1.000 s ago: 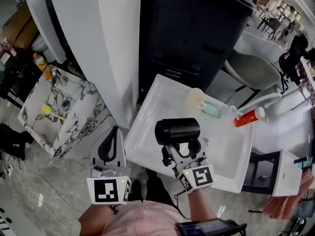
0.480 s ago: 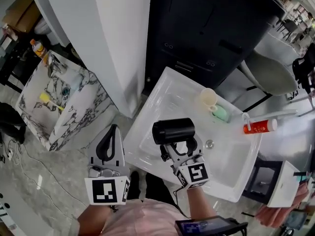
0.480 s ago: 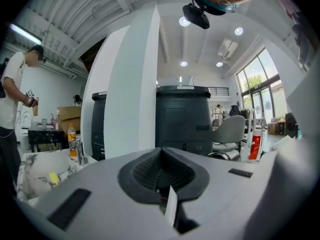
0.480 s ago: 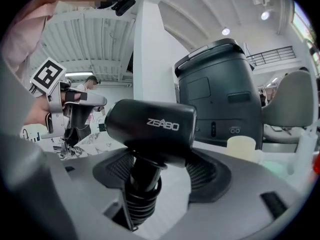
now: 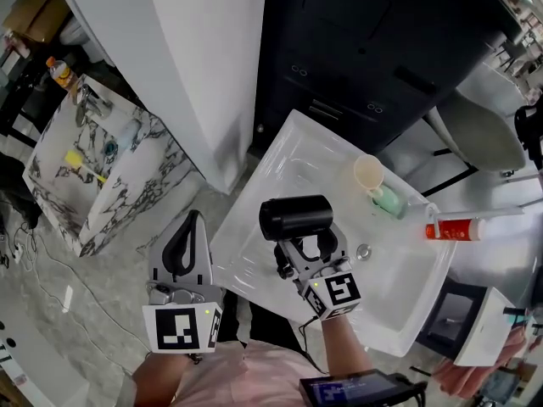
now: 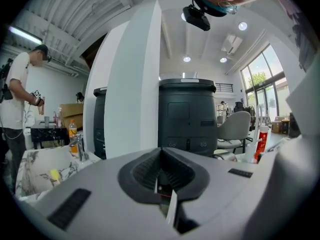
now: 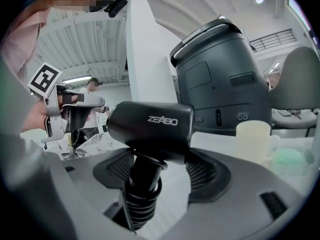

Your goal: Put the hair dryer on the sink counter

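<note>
- One hair dryer (image 5: pixel 295 217) is hanging over the white sink's (image 5: pixel 273 161) basin.
- The right gripper (image 5: pixel 311 246) is pinching its handle.
- The left gripper's (image 5: pixel 193 225) jaws are pressing together, empty.
- One cup (image 5: pixel 368 174) and one red tube (image 5: pixel 454 228) are standing on the rim.

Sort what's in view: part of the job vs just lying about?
Job: hair dryer; right tongs, shut on its handle; white sink counter.
Lying about: cream cup; green object; red tube; marble basin; left tongs, shut, empty.
</note>
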Tool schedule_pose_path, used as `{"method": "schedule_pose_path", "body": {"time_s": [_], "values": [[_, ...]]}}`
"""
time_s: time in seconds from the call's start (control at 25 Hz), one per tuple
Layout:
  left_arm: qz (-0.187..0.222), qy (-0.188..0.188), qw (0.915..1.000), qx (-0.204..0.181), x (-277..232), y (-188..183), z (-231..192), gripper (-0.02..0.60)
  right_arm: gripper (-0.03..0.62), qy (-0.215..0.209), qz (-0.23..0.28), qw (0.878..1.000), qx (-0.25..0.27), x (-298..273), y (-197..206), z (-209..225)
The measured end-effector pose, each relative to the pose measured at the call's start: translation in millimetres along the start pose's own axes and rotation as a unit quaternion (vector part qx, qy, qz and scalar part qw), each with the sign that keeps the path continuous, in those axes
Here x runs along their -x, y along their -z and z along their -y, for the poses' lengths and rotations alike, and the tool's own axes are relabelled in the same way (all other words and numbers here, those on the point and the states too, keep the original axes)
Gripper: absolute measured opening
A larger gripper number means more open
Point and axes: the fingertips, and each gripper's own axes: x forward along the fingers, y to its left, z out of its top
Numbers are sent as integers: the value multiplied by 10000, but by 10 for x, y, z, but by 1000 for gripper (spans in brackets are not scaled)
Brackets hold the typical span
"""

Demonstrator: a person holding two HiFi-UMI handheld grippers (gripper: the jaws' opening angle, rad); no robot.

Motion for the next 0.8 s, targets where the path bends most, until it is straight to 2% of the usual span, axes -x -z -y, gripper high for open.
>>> {"method": "schedule_pose_path", "body": {"time_s": [0.52, 0.8], "values": [[-123, -196, 9997, -12, -134, 46, -30, 9, 333, -234, -513, 9974, -442, -245, 313, 145], [-195, -299, 9994, -19, -169, 84, -68, 9, 333, -515, -1004, 9914, -659, -429, 523, 114]]}}
